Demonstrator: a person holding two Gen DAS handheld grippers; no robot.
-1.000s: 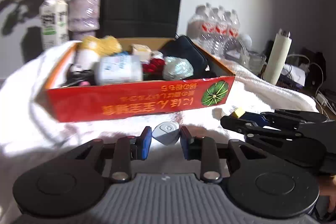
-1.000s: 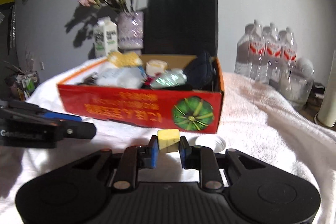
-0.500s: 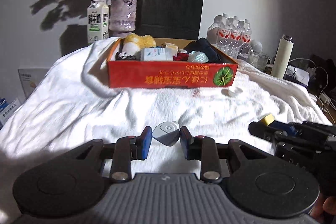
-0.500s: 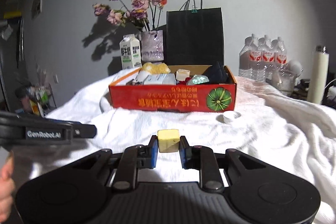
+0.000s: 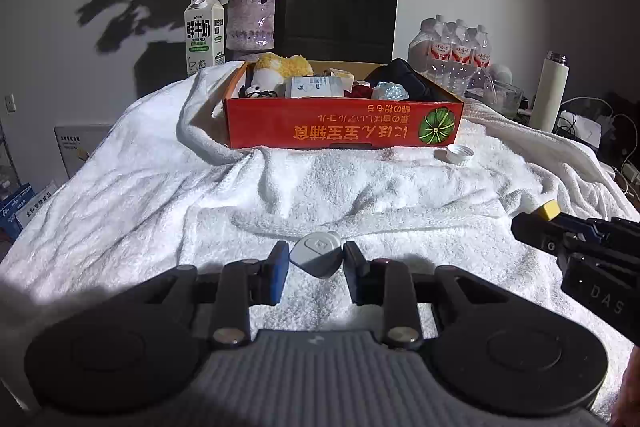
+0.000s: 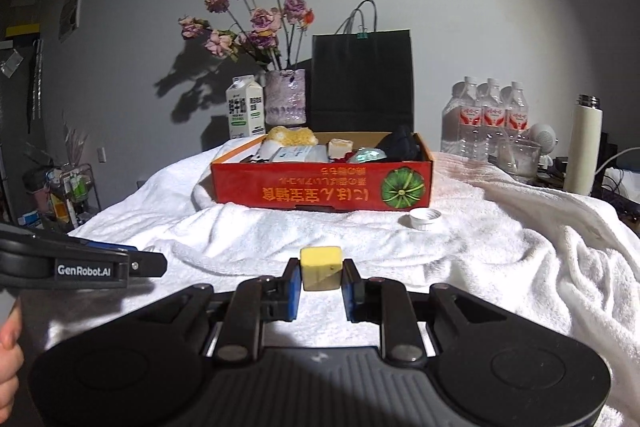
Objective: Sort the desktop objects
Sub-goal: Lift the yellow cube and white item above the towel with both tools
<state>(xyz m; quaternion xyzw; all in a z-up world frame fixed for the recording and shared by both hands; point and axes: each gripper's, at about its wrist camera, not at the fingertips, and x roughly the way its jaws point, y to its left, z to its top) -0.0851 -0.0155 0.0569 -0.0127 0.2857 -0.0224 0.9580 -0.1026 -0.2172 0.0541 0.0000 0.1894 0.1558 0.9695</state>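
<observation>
Farther back from red box (image 5: 344, 123), left hand-held gripper (image 5: 316, 261) still clamping grey piece (image 5: 317, 254), right (image 6: 321, 277) yellow cube (image 6: 321, 267).

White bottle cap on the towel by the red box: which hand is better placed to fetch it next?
Neither is free: the left gripper is shut on a grey tag, the right gripper on a yellow block. Once emptied, probably the right: the cap lies right of centre by the box.
</observation>
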